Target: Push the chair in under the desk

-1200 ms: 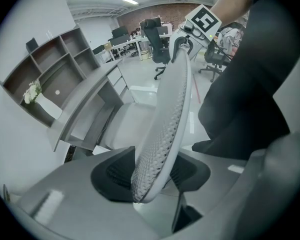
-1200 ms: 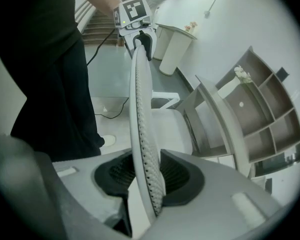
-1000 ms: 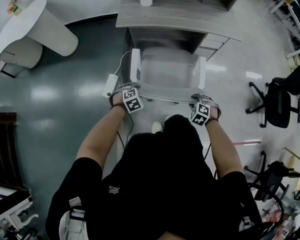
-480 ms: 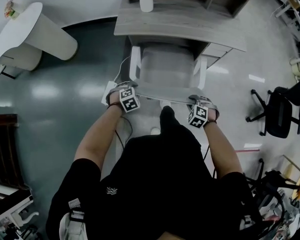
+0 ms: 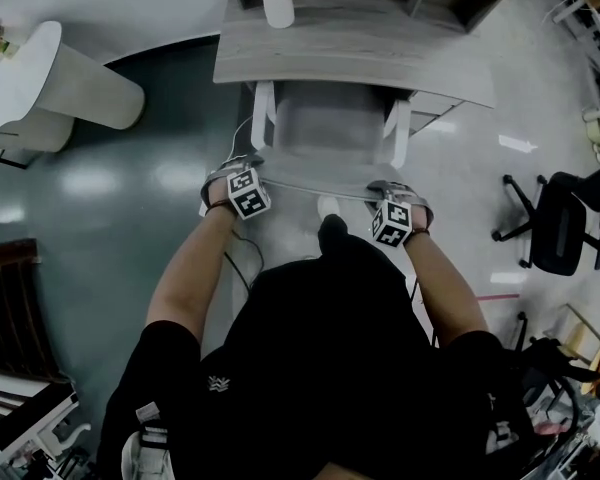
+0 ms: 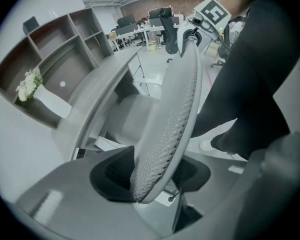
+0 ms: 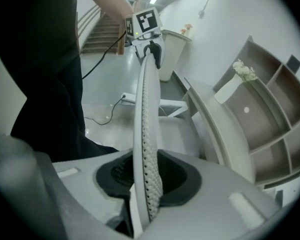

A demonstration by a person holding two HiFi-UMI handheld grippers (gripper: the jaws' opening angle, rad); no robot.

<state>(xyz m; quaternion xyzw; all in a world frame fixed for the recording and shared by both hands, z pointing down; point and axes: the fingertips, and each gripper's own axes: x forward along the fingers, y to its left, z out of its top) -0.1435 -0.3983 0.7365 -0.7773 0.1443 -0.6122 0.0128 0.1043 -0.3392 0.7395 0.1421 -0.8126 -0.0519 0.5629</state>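
**Head view:** The chair is seen further under the desk than a second ago. More of the seat is now covered by the desk's edge, and the front ends of the armrests have been carried beneath it. The top edge of the backrest is held at its two ends by the left tongs and the right tongs. The push is judged nearly complete, since only the rear of the seat and the backrest are left outside.

**Left gripper view:** The jaws are set wide and clamped on the thick, curved corner of the mesh backrest, which is touched by both pads.

**Right gripper view:** The jaws are closing on the thin edge of the backrest, which lies between them against the pads. A firmer hold is thus being taken, probably for the last stretch of the push.
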